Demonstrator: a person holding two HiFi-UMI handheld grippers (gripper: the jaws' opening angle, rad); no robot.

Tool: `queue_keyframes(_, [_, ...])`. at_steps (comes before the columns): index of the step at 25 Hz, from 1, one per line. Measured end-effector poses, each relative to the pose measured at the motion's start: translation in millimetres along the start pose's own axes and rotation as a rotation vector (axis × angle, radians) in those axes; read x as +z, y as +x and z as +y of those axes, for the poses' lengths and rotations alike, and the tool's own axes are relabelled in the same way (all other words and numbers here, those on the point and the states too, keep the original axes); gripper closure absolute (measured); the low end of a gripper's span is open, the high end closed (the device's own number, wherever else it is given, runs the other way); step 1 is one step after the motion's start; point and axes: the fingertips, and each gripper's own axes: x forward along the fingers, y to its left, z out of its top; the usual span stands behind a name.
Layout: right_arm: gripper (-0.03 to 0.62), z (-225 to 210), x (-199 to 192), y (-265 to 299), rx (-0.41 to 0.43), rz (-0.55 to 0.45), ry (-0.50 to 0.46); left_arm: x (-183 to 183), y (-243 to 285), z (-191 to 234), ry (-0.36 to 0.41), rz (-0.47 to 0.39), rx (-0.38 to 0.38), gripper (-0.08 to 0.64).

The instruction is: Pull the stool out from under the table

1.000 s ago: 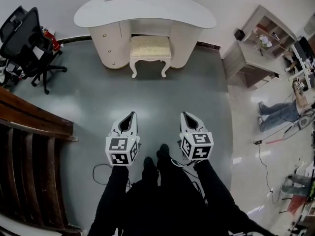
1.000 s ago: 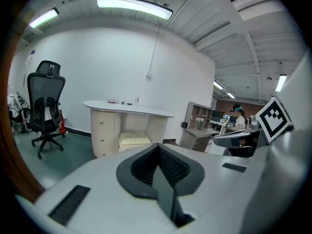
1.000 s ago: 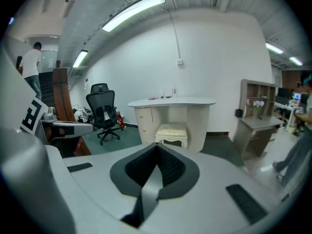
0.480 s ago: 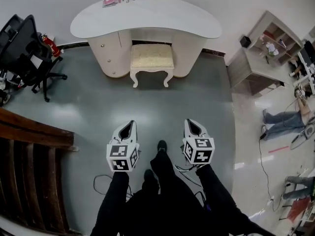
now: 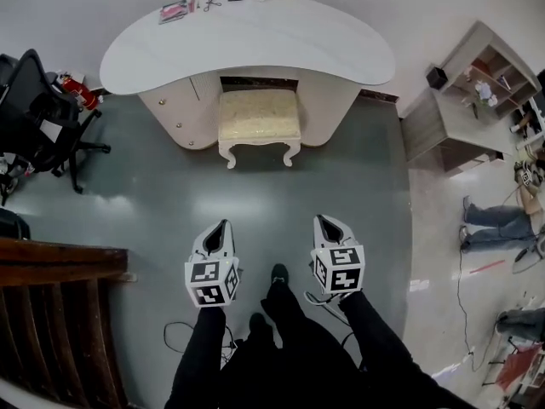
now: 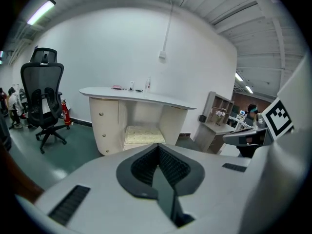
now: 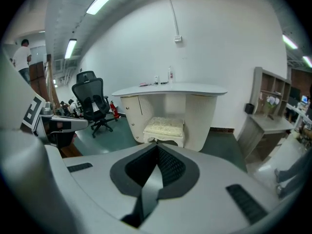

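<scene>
A grey-green floor (image 5: 255, 203) fills most of the head view. Against the far wall stands a white table (image 5: 247, 45) with a curved top, drawers under its left side. A dark wooden railing (image 5: 51, 313) crosses the floor's near left corner, and a black office chair (image 5: 34, 109) stands left of the table. A shelf unit (image 5: 460, 100) stands to the right. The stool (image 5: 258, 116), cream-cushioned with white curved legs, sits in the table's middle opening, its front half and front legs out past the table's front edge. The left gripper (image 5: 223, 223) and right gripper (image 5: 323, 219) hang side by side over the floor, well apart from the stool, each with jaws closed together and empty. Small items (image 5: 174, 10) lie along the table's back edge.
</scene>
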Motion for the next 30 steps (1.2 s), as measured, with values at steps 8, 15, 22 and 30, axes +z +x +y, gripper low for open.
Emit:
queue_keyframes(8, [0.589, -38.5, 12.2, 74.5, -0.011, 0.06, -0.043, -2.0, 81.3, 20.5, 0.034, 0.09, 0.055, 0.554])
queue_keyframes(15, [0.589, -57.9, 1.5, 151.2, -0.029, 0.102, -0.031, -10.6, 150.5, 48.2, 0.039, 0.112, 0.077, 0.526])
queue_keyframes(22, [0.543, -60.6, -12.6, 238.7, -0.016, 0.151, -0.001, -41.0, 231.1, 88.0, 0.023, 0.148, 0.075, 0.459])
queue_keyframes(30, [0.538, -75.0, -39.6, 319.3, -0.056, 0.196, 0.055, -71.8, 310.5, 128.4, 0.018, 0.191, 0.079, 0.408])
